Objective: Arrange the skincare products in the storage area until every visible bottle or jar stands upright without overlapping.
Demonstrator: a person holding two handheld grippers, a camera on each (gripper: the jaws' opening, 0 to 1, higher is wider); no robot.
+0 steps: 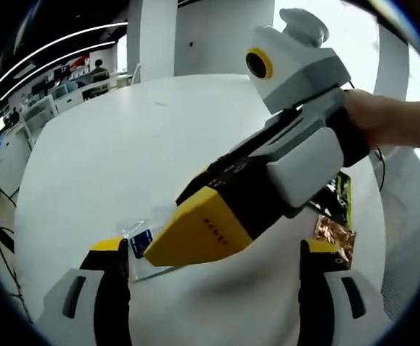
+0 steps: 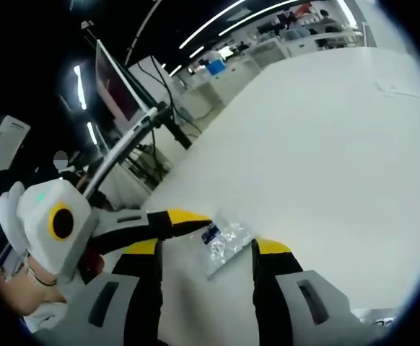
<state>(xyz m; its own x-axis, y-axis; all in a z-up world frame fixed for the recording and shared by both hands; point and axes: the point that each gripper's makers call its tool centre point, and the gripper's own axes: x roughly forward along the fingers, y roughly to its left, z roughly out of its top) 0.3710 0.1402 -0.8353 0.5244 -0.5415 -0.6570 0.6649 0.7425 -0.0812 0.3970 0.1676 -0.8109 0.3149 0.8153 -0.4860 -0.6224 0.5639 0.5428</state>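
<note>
The left gripper (image 1: 210, 263) is hovering with its fingers spread and nothing between them, just above a clear plastic packet (image 1: 143, 245) lying flat on the white table (image 1: 123, 158). The right gripper (image 1: 195, 232) is reaching in over that packet; whether its fingers are clenched I cannot tell there. In the right gripper view, its fingers (image 2: 203, 270) are standing apart around the packet (image 2: 224, 241), with the left gripper (image 2: 174, 220) touching beside it.

Both cams ride low over the white worktop (image 1: 123, 158), facing forward along own jaws. Shared: clear packet (image 1: 143, 245) just ahead of each hand-held gripper; each sees the other crossing in close.
</note>
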